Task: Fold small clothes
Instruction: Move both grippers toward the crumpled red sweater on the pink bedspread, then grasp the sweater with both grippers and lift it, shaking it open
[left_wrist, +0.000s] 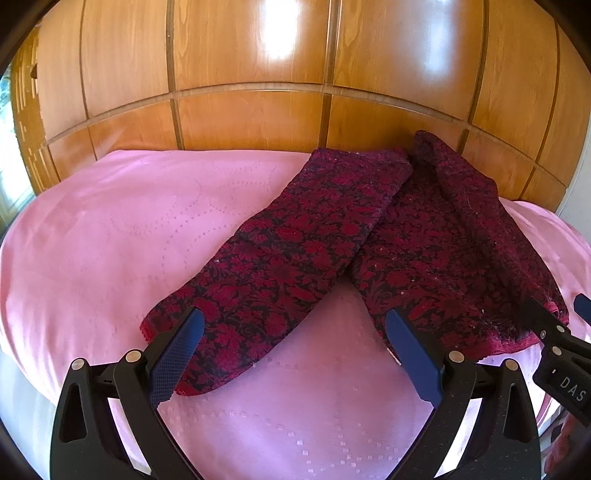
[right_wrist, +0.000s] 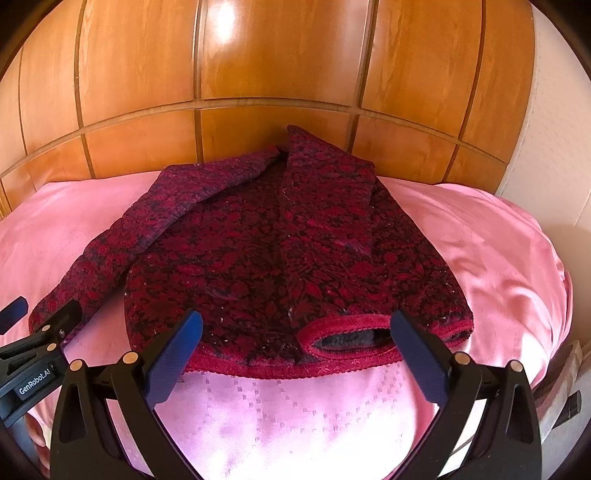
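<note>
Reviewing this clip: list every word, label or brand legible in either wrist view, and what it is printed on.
"GenRobot.AI": white label on the left gripper body, seen in the right wrist view.
"DAS": partial lettering on the right gripper body, seen in the left wrist view; the rest is cut off.
Nothing readable on the garment, bedspread or wardrobe.

Both cameras sit low over the near edge of the pink bed (left_wrist: 92, 229), looking forward toward the wooden wardrobe (left_wrist: 251, 122). The left view stands further left, the right one close beside it; both share the dark red garment (right_wrist: 258, 251) and the panelling
</note>
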